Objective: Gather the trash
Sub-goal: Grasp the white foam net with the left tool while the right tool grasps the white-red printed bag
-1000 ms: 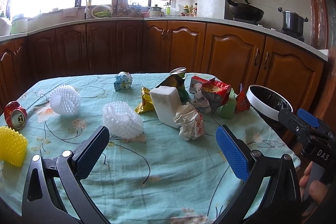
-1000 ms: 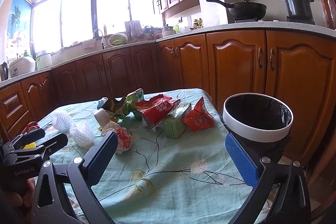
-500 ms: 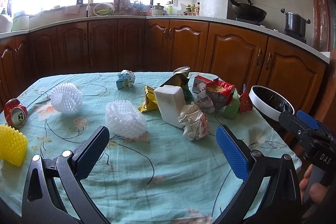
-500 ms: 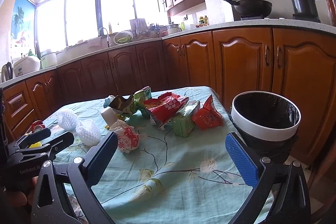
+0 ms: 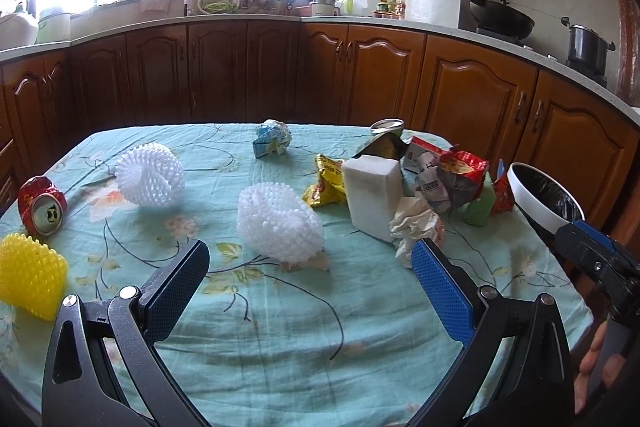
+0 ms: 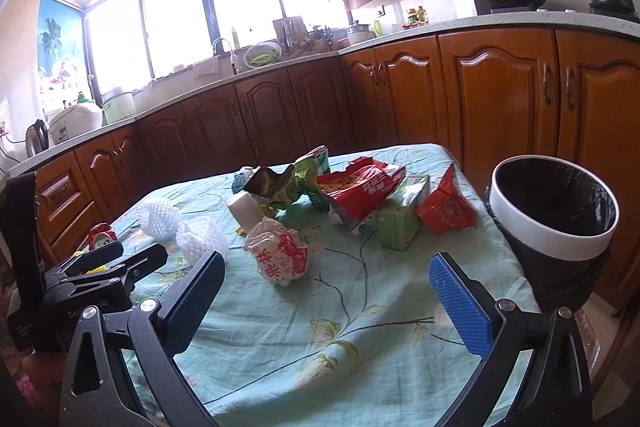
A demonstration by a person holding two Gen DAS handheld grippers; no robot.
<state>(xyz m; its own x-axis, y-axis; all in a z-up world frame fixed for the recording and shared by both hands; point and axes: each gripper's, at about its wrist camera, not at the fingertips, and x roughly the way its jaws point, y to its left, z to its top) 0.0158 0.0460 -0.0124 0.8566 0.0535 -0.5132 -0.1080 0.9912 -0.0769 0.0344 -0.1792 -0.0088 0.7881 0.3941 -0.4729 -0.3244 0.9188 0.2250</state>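
Nothing's picked up yet; both the left gripper (image 5: 306,273) and right gripper (image 6: 326,281) hang wide and empty over the table (image 5: 280,327); I'd guess the next move is closing on the foam net (image 5: 278,223), then over to the bin (image 6: 554,211).

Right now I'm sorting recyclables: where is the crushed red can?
In the left wrist view the crushed red can lies at the table's far left edge, just behind the yellow foam net and left of a white foam net.
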